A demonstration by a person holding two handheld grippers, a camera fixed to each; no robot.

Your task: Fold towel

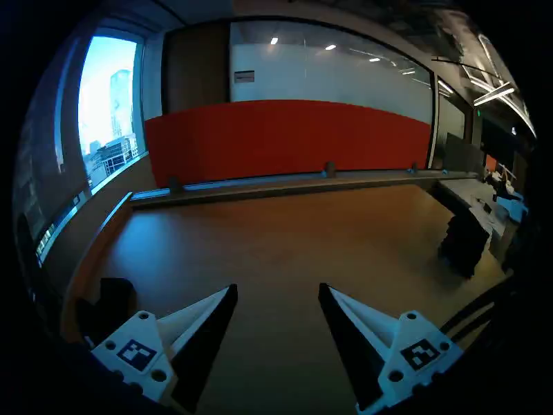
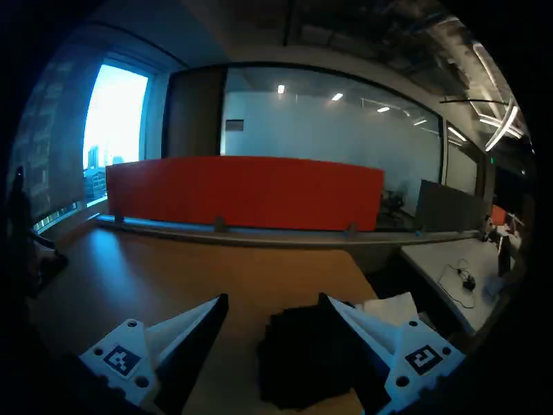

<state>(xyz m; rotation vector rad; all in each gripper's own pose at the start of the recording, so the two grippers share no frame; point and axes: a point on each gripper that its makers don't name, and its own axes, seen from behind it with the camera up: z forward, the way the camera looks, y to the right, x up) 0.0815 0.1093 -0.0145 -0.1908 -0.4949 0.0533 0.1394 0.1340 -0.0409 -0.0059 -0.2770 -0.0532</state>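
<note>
both sets of fingers stand wide and hold nothing, the left gripper over the bare wooden table, the right gripper just short of the dark towel, which lies heaped near the table's edge, so every grasp and fold seems left to do, though i cannot tell how folded the heap is.

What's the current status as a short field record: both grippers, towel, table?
left gripper: jaws open, empty, over bare wooden table
right gripper: jaws open, empty, pointed at the towel
towel: black, lying in a heap on the table, not gripped
beside towel: white sheet, material unclear
far edge: red partition
</note>
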